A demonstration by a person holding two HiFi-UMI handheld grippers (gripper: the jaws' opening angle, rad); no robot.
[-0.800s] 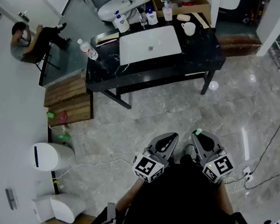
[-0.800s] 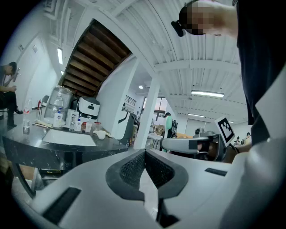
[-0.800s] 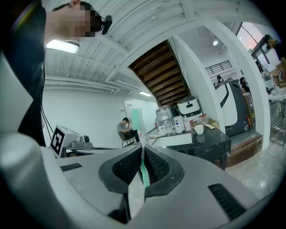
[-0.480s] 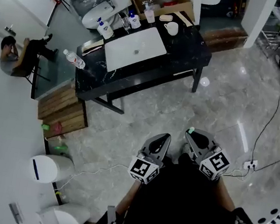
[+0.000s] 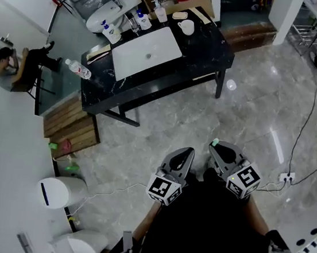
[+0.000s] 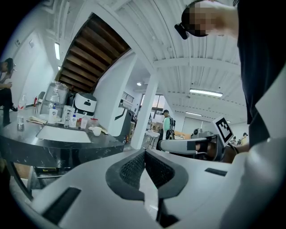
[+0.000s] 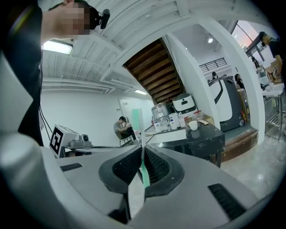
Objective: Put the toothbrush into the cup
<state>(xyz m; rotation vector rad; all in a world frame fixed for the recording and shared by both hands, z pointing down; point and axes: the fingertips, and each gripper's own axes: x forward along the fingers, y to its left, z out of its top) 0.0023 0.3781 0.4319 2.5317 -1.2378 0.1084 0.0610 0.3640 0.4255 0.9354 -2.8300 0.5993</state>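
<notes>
My right gripper (image 7: 142, 154) is clamping the toothbrush (image 7: 137, 120) by its handle, and my left gripper (image 6: 144, 154) is pressing shut on nothing. The cup (image 5: 186, 26) is standing well apart on the black table (image 5: 214, 58). I am judging that a firm, upright grip matters most in the approach.

legible text: none | black-and-white square-marker cube (image 5: 165, 188) and its twin (image 5: 246, 180), well in front of the black marble-topped table (image 5: 214, 52): coded patterns, no letters or digits | labels on the white pump bottles (image 5: 141, 19) at that table's back edge: too small to read
</notes>
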